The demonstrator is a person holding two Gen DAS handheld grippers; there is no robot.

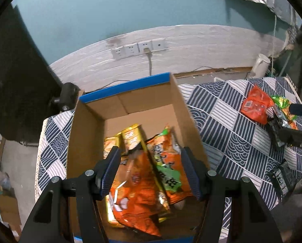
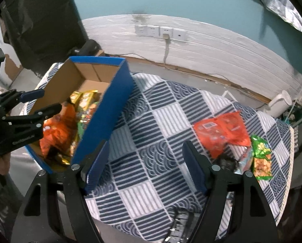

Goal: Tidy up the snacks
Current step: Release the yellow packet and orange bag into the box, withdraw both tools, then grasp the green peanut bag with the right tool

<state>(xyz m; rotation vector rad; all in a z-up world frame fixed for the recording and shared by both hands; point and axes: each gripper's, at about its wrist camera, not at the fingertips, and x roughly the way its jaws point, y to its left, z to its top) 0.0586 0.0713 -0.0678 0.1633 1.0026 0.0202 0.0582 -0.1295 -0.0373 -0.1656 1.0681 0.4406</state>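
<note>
Hovering wide and empty over the box point(image 1: 86, 133), the left hand-held gripper point(image 1: 149, 170) should clear out; the right hand-held gripper point(image 2: 144, 166), also wide, should straddle the red packet point(image 2: 221, 133).

One cardboard box point(image 1: 90, 133) is sitting on the bench point(image 2: 151, 125), and inside it at least four snack packets are showing: two gold ones point(image 1: 131, 136) and two orange ones point(image 1: 137, 184), though the pile is overlapping and blurred, so more may be hiding. Out on the cloth, one red-orange packet point(image 2: 221, 131) is lying beside one green packet point(image 2: 261, 145), with at least two dark packets point(image 1: 282, 177) nearby. Two pairs of tongs are working: the left point(image 1: 149, 170) and the right point(image 2: 145, 166). Four wall sockets point(image 1: 138, 47) are showing, one of them carrying a plug.
</note>
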